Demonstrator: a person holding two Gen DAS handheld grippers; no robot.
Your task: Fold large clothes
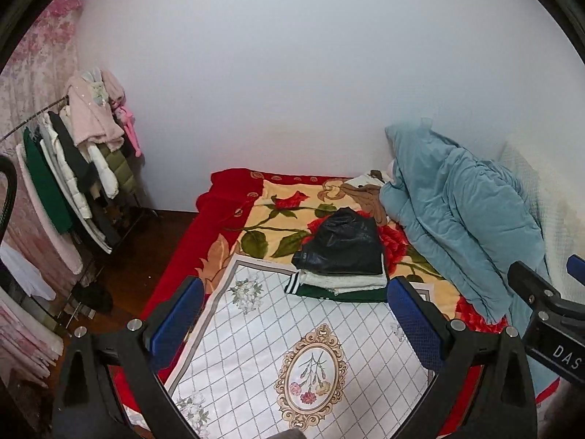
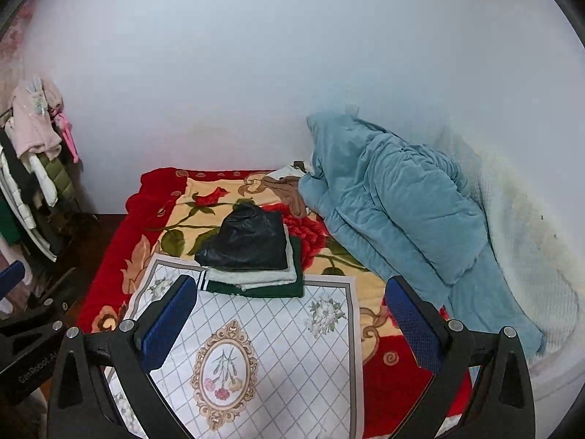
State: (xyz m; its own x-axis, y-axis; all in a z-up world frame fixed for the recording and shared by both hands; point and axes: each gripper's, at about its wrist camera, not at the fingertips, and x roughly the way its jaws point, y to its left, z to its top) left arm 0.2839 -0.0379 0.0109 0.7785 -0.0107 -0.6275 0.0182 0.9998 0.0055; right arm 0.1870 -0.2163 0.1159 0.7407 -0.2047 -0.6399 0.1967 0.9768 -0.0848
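Note:
A stack of folded clothes (image 1: 343, 263) lies on the bed: a black shiny garment (image 2: 248, 241) on top, a white fleece one and a dark green one with white stripes (image 2: 256, 289) below. A crumpled tan garment (image 1: 367, 195) lies further back, by the wall. My left gripper (image 1: 296, 325) is open and empty, held above a white checked floral cloth (image 1: 292, 358) in front of the stack. My right gripper (image 2: 292, 325) is open and empty above the same cloth (image 2: 256, 347). Its body shows at the right edge of the left wrist view (image 1: 548, 311).
A red and cream rose-pattern blanket (image 1: 278, 216) covers the bed. A bunched teal quilt (image 2: 395, 205) lies along the right side by a white pillow (image 2: 523, 241). A clothes rack (image 1: 73, 168) with hanging coats stands left on the dark wood floor (image 1: 139, 256).

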